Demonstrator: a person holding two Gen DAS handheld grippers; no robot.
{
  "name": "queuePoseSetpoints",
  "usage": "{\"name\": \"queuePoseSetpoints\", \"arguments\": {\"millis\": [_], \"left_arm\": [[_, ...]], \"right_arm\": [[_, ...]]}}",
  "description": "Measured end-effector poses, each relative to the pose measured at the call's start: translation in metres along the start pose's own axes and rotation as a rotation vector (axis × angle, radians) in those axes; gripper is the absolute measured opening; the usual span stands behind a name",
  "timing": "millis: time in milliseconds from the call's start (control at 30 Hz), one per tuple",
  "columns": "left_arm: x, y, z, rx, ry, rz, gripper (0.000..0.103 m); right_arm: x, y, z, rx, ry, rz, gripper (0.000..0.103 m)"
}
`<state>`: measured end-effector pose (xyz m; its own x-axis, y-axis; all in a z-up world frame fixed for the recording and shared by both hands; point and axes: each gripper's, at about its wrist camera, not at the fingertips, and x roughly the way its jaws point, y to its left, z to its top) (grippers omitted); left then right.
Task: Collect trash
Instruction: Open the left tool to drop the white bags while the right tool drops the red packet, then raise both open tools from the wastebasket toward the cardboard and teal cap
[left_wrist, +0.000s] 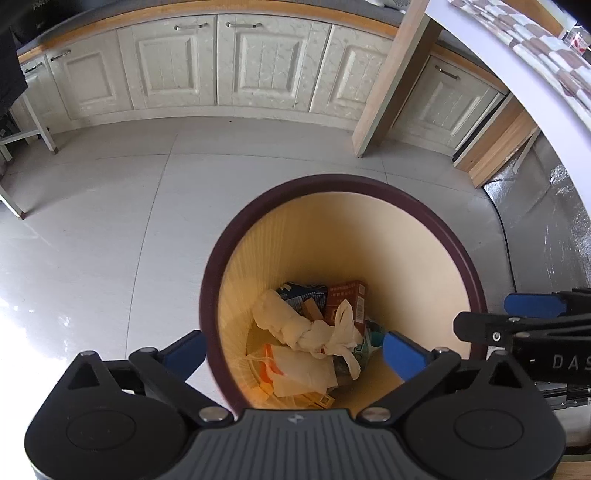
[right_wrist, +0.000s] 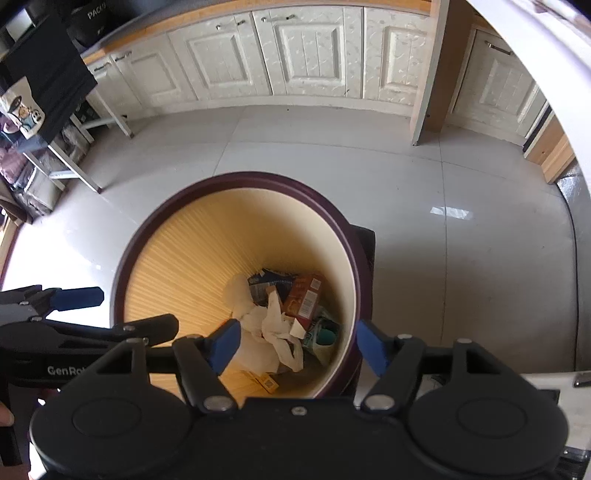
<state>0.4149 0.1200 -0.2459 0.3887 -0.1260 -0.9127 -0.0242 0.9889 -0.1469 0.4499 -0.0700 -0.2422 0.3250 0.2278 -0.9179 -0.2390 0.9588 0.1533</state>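
1. Left gripper (left_wrist: 293, 352), seen from its own wrist camera, points steeply down over a round waste bin (left_wrist: 461, 254) with a dark maroon rim and a pale yellow ribbed inside. Its blue-padded fingers (left_wrist: 402, 354) stand spread wide, one outside the bin's near-left rim and one over the opening, with nothing between them.
2. Trash lies at the bottom of the bin: a knotted white plastic bag (left_wrist: 295, 328), a red-brown carton (left_wrist: 347, 299), a dark blue printed packet (left_wrist: 306, 295) and a pale wrapper with orange print (left_wrist: 299, 376).
3. Right gripper (left_wrist: 517, 314) reaches in from the right edge of the same view, just beside the bin's rim.
4. Beyond the bin, grey floor tiles (left_wrist: 110, 221) run up to cream cabinet doors (left_wrist: 266, 62), and a wooden table leg (left_wrist: 388, 85) stands on the right.
5. From the right wrist camera, the right gripper (right_wrist: 299, 347) hangs over the same bin (right_wrist: 155, 221), its blue fingers (right_wrist: 373, 347) parted and empty, one over the opening and the other at the near-right rim.
6. White bag (right_wrist: 258, 325) and red-brown carton (right_wrist: 306, 299) rest on the bin's floor, below the fingers and apart from them.
7. Left gripper (right_wrist: 92, 317) shows at the left edge, beside the rim, and part of a person's hand (right_wrist: 5, 417) shows in the lower-left corner.
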Motion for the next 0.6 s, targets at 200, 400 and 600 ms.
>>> {"name": "queuePoseSetpoints", "arguments": {"millis": [200,400,600], "left_arm": [[-0.015,-0.001,-0.004,0.003,-0.009,0.026,0.103],[-0.032,-0.001,-0.01,0.006,-0.025,0.043,0.103],[-0.048,0.002,-0.019,-0.003,-0.047,0.055,0.103]], "right_arm": [[-0.012,-0.001,-0.004,0.009,-0.025,-0.002,0.075],[-0.024,-0.003,-0.012,0.017,-0.055,-0.021,0.084],[-0.034,-0.004,-0.023,0.002,-0.079,-0.079,0.1]]}}
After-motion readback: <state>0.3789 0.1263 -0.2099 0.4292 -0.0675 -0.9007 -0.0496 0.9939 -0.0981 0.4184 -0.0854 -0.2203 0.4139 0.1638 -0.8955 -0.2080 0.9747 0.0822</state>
